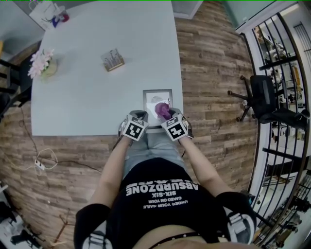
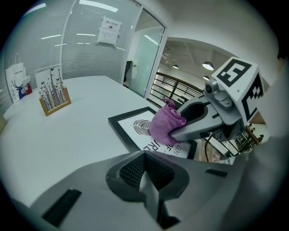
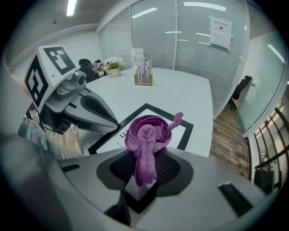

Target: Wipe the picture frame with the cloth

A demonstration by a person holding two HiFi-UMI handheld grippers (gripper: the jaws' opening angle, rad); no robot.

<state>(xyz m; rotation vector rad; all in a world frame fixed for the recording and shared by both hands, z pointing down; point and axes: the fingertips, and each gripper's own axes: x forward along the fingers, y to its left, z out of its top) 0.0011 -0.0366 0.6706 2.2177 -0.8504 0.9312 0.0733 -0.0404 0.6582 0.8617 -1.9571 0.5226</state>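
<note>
A black picture frame with a white print lies flat near the table's front right edge. My right gripper is shut on a bunched purple cloth, which rests over the lower part of the frame. In the right gripper view the cloth sticks up from between the jaws above the frame. My left gripper sits just left of the frame at the table edge, jaws together and empty. The left gripper view shows the frame, the cloth and the right gripper pressing it.
A wooden stand of cards sits mid-table, a flower pot at the left edge, and a white paper bag at the far corner. The table's right edge borders wood floor. An office chair stands by a railing at right.
</note>
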